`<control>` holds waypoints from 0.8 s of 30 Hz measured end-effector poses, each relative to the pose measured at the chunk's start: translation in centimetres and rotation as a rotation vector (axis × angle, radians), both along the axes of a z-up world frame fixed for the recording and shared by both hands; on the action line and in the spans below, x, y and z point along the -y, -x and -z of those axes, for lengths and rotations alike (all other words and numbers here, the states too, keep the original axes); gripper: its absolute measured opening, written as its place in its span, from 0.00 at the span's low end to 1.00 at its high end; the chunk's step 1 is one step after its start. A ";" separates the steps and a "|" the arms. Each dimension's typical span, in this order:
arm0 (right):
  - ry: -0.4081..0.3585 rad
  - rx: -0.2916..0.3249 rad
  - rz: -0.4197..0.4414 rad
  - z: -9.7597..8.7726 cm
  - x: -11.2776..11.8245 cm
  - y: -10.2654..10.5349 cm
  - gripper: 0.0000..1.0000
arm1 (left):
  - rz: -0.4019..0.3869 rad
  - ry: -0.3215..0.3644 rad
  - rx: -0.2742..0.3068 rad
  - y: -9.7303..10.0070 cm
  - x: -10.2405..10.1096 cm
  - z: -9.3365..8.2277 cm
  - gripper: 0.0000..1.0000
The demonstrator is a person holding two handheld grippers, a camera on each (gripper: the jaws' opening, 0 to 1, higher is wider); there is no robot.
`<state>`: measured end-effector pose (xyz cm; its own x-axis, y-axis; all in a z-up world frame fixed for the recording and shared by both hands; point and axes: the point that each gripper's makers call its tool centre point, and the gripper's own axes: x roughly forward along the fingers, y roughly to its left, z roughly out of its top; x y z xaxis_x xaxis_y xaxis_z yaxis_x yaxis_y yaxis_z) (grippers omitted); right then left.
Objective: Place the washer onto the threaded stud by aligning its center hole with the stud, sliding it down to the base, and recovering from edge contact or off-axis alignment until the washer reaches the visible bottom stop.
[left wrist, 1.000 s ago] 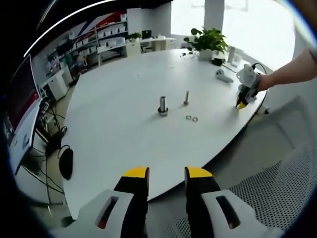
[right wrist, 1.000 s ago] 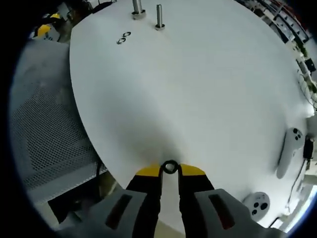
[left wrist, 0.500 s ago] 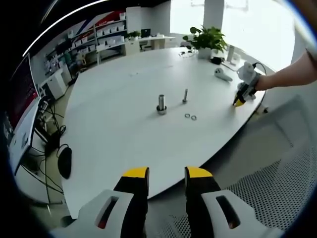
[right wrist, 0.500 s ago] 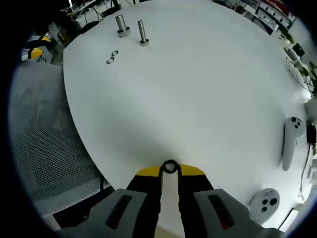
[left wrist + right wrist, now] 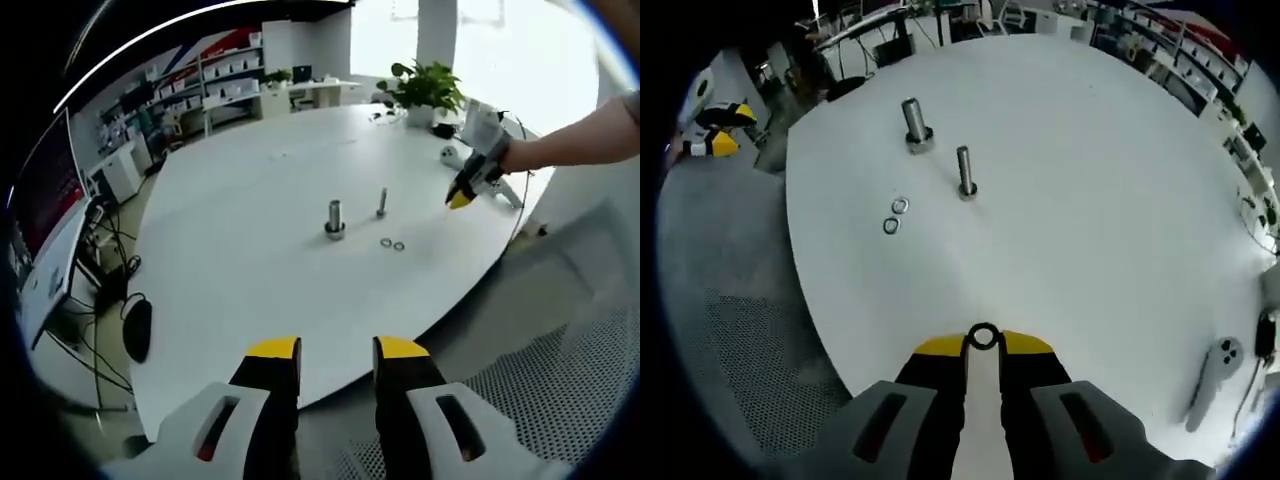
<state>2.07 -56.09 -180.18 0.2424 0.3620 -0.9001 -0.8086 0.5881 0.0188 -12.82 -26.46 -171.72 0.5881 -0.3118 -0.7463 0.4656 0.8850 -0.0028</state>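
Pinching washer (image 5: pixel 983 337) edge-on between closed tips of your right gripper (image 5: pixel 983 343), low centre of frame. Threaded stud (image 5: pixel 965 172) stands upright straight above, slightly left, well apart. Left gripper (image 5: pixel 337 348) parted, empty, farther off.

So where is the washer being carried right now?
In the right gripper view, the washer sits pinched at the right tool's tips, above the table edge, short of the studs.

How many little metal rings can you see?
3. One washer is pinched in the right gripper; two loose washers lie side by side on the white table near the studs.
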 end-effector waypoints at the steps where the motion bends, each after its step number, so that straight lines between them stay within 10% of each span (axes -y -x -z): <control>1: -0.009 0.014 -0.011 -0.5 -0.9 -0.6 0.13 | -0.001 -0.002 0.000 0.0 -0.1 0.0 0.27; 24: -0.055 0.066 -0.134 -2.6 -8.8 -5.1 0.13 | -0.026 0.003 0.009 -0.2 -0.4 -0.2 0.26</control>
